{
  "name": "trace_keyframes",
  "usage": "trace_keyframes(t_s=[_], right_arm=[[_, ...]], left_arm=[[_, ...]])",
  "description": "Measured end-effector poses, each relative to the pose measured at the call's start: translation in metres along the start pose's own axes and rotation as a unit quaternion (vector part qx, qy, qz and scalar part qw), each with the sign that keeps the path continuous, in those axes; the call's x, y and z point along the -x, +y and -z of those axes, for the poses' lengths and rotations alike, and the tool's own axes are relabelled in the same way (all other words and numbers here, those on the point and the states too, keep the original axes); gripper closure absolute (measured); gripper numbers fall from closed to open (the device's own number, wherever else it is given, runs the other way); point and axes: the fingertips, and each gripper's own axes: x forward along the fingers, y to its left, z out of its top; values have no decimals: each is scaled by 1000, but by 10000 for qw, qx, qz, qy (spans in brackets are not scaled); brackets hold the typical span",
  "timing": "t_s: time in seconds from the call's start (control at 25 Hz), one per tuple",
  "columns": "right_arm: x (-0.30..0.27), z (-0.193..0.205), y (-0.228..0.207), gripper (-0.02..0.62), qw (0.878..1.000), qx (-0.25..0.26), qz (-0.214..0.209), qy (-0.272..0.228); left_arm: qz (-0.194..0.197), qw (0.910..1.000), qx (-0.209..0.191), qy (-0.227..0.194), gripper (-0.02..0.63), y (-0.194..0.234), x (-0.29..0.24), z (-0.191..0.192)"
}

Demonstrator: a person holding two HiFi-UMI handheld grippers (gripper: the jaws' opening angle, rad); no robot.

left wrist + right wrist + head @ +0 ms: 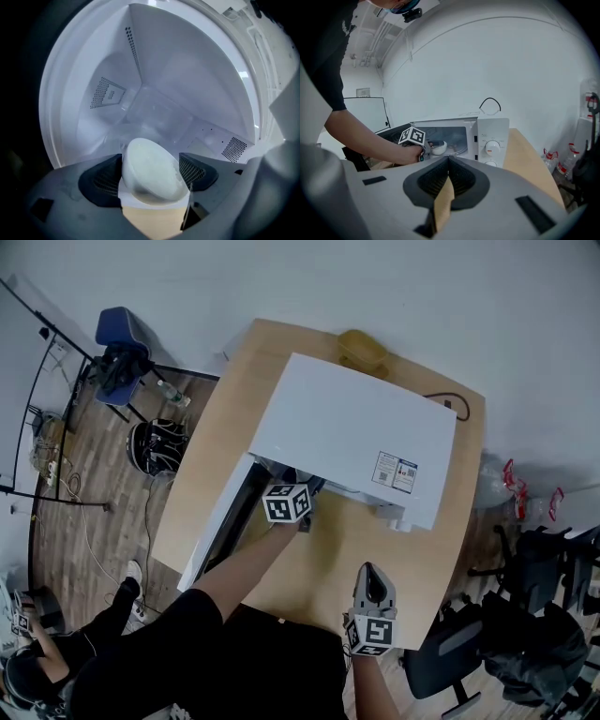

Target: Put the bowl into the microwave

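Note:
The white bowl (pixel 152 171) lies tilted between the jaws of my left gripper (pixel 150 158) at the mouth of the white microwave (pixel 347 427), over the glass turntable (pixel 154 112). The pads stand close to its sides without clearly pressing; the jaws are wide. From the right gripper view the bowl (pixel 437 148) sits just inside the open cavity, beside the left gripper (pixel 423 151). In the head view the left gripper (pixel 302 491) reaches under the microwave's top edge. My right gripper (pixel 373 579) hangs over the table's near side, shut, with nothing in it (pixel 449 160).
The microwave door (pixel 211 531) is swung open to the left. The wooden table (pixel 375 540) carries a yellow object (pixel 363 348) behind the microwave. A black chair (pixel 450 662) stands at the near right and a person (pixel 56 662) sits on the floor at the left.

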Motion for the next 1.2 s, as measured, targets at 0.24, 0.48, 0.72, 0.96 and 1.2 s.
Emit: trace_keyframes(t_s=[0.24,0.48,0.72,0.96,1.2], right_arm=[[7,-3,-7,535,9999,-27,127,-38],[11,-7,-18,535,9996,-56,252,-71],[9,-8,-18,535,9995,-67,301,-84],[7,-16,-6,535,9996,31,234,-157],[16,-14,7,535,9996,60,237,-170]], left_arm=[[66,9987,-488,93,235,-9,-11,1],[129,9908,-1342,-138,230,-11,-4,-10],[341,9903,-1299,-350,230,-17,12,-21],[234,9876,-1544,-162,230,-23,37,-10],[274,9821,-1849,232,230,-26,46,15]])
